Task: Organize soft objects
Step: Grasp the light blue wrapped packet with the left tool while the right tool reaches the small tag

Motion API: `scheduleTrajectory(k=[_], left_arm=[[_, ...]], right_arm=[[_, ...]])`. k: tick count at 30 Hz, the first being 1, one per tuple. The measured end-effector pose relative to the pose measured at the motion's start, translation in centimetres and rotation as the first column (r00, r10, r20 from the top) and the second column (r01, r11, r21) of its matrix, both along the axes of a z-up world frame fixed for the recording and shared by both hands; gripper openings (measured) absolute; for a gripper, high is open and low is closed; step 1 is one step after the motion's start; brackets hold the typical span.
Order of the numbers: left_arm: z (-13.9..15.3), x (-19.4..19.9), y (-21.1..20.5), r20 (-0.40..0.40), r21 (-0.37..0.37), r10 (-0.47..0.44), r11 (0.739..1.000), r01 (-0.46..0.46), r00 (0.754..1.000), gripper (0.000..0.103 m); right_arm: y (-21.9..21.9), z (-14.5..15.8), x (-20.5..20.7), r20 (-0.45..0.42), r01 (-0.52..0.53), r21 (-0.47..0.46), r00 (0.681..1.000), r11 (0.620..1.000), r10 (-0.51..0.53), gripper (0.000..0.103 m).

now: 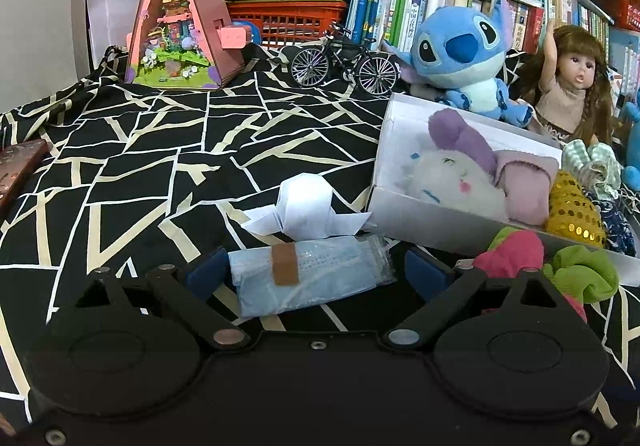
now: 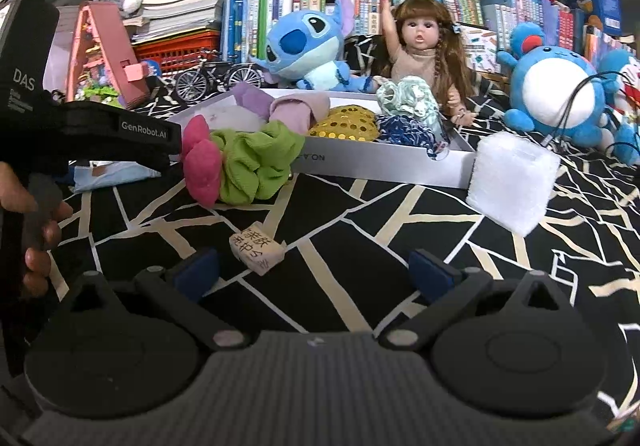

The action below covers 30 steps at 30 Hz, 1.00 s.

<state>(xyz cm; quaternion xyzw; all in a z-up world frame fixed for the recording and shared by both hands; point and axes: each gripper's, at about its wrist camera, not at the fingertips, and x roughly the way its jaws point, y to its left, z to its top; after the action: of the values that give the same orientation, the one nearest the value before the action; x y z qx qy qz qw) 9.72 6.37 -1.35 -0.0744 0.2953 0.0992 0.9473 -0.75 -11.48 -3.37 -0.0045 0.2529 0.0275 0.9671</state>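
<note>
My left gripper (image 1: 310, 272) is open, its blue pads on either side of a wrapped light-blue face mask (image 1: 308, 280) with a brown band, lying on the black patterned cloth. A folded white tissue (image 1: 306, 209) lies just beyond it. A white box (image 1: 424, 230) to the right holds a white plush, a pink cloth and scrunchies. A pink and green scrunchie (image 2: 236, 161) lies outside the box front. My right gripper (image 2: 316, 270) is open and empty above the cloth, near a small cream packet (image 2: 258, 252). A white fluffy square (image 2: 512, 183) leans by the box's right corner.
A Stitch plush (image 2: 304, 45), a doll (image 2: 420, 53) and a blue round plush (image 2: 556, 89) sit behind the box. A toy bicycle (image 1: 344, 61) and a pink triangular house (image 1: 180, 13) stand at the back, before bookshelves. The left hand-held gripper (image 2: 80, 125) fills the right view's left side.
</note>
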Motion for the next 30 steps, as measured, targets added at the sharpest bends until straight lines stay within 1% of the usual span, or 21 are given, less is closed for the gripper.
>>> scheduleTrajectory(k=[2,4,7,10,13,16,23,26,30], left_arm=[[0.0,0.2,0.0,-0.002,0.003,0.002,1.000,-0.002,1.000,0.092],[-0.1,0.2,0.0,-0.002,0.006,0.001,1.000,-0.001,1.000,0.087],[-0.1,0.4,0.1,0.000,0.014,-0.001,1.000,0.001,1.000,0.085],[0.0,0.5,0.2,0.003,0.010,-0.021,1.000,0.021,1.000,0.084],[0.1,0.3,0.2,0.007,-0.002,-0.046,0.999,0.046,0.999,0.083],[0.3,-0.2,0.3,0.010,-0.012,-0.071,0.997,0.071,0.997,0.083],[0.9,-2.0,1.0,0.021,-0.036,-0.100,0.994,0.101,0.995,0.083],[1.1,-2.9,1.0,0.034,-0.021,-0.117,0.993,0.118,0.993,0.083],[1.2,-3.9,0.7,0.044,0.016,-0.155,0.988,0.155,0.987,0.083]], right_arm=[[0.1,0.0,0.0,0.004,0.012,0.002,1.000,1.000,-0.013,0.103],[0.2,0.0,-0.1,0.007,0.019,0.002,1.000,1.000,-0.019,0.103],[0.4,0.1,-0.1,0.004,0.029,-0.001,1.000,1.000,-0.029,0.103],[0.5,0.1,-0.1,0.004,0.033,0.003,0.999,0.999,-0.034,0.103],[0.8,0.2,-0.3,0.010,0.014,0.007,1.000,1.000,-0.014,0.103],[0.9,0.4,-0.6,0.022,-0.002,-0.010,1.000,1.000,0.002,0.101],[-1.2,0.7,-0.7,0.010,0.017,-0.043,1.000,0.999,-0.017,0.099],[-2.1,0.6,-0.7,0.004,0.030,-0.053,1.000,0.998,-0.030,0.100],[-3.4,0.6,-0.3,-0.002,0.084,-0.048,0.996,0.995,-0.084,0.099]])
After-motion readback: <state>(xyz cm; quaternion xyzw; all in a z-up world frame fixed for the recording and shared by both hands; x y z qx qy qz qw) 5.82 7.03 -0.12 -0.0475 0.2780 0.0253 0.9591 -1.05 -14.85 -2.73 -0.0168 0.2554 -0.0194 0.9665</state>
